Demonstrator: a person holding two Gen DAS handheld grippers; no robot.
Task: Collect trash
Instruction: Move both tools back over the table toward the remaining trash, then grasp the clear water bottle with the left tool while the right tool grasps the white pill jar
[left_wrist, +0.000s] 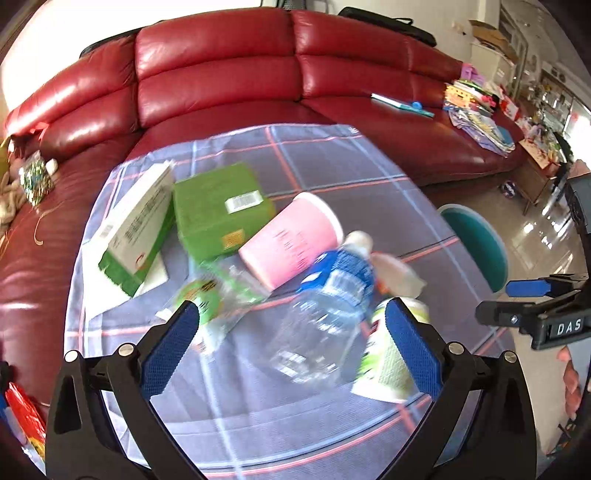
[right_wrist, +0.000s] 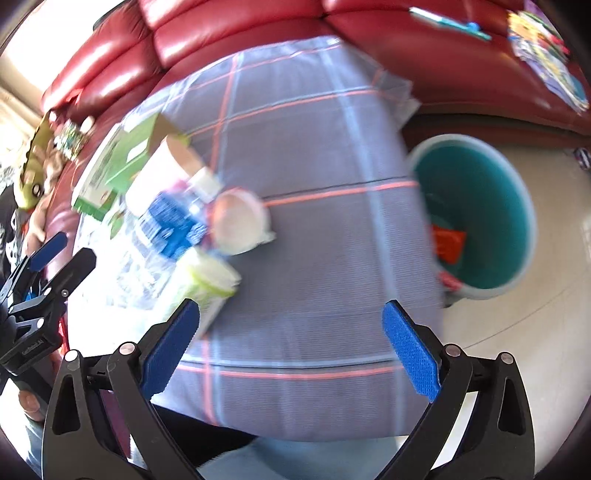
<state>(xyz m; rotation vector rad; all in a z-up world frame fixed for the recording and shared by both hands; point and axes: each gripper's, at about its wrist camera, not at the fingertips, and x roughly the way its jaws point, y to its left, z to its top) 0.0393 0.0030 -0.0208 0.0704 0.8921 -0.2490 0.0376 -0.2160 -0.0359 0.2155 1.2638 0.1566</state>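
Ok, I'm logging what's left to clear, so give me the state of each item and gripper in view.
left gripper: open, holding nothing
right gripper: open, holding nothing
water bottle: lying on its side, capped, looks empty
pink cup: tipped over
green box: lying on the cloth, closed
white-and-green box: propped tilted
teal bin: upright, open, orange wrapper inside

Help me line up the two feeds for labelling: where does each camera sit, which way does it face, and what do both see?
Left wrist: on the left gripper, looking over the table's trash at the red sofa; its open fingers show.
Right wrist: on the right gripper, facing the plaid cloth and teal bin; open fingers show.
Shared: the water bottle, the bin, each other's gripper.
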